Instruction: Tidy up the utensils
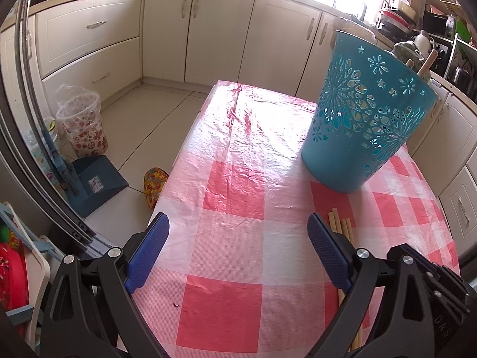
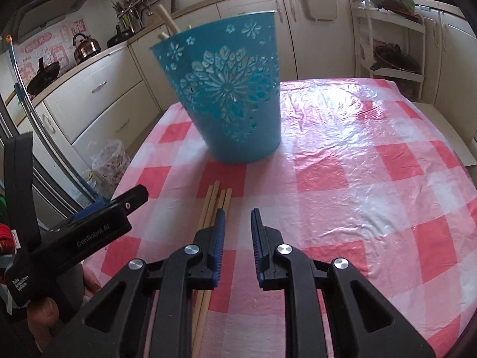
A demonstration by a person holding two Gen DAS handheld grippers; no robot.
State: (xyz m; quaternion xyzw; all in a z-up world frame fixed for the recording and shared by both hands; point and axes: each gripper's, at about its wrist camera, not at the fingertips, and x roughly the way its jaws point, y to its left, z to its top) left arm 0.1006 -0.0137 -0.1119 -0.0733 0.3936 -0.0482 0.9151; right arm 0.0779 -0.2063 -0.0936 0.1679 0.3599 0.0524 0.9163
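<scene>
A teal cut-out basket [image 1: 363, 119] stands upright on the red-and-white checked table [image 1: 238, 194]; wooden handles stick out of its top. It also shows in the right wrist view [image 2: 232, 95]. Several wooden sticks [image 2: 216, 203] lie side by side on the cloth in front of the basket, also seen by the left wrist [image 1: 341, 223]. My left gripper [image 1: 238, 247] is open wide and empty, above the cloth left of the sticks. My right gripper [image 2: 237, 223] is partly open and empty, its left finger [image 2: 219, 229] over the sticks.
The left gripper's body [image 2: 89, 226] shows at the left of the right wrist view. Cream kitchen cabinets [image 1: 208, 29] ring the table. On the floor to the left stand a clear bin [image 1: 82, 125] and a blue dustpan [image 1: 95, 185].
</scene>
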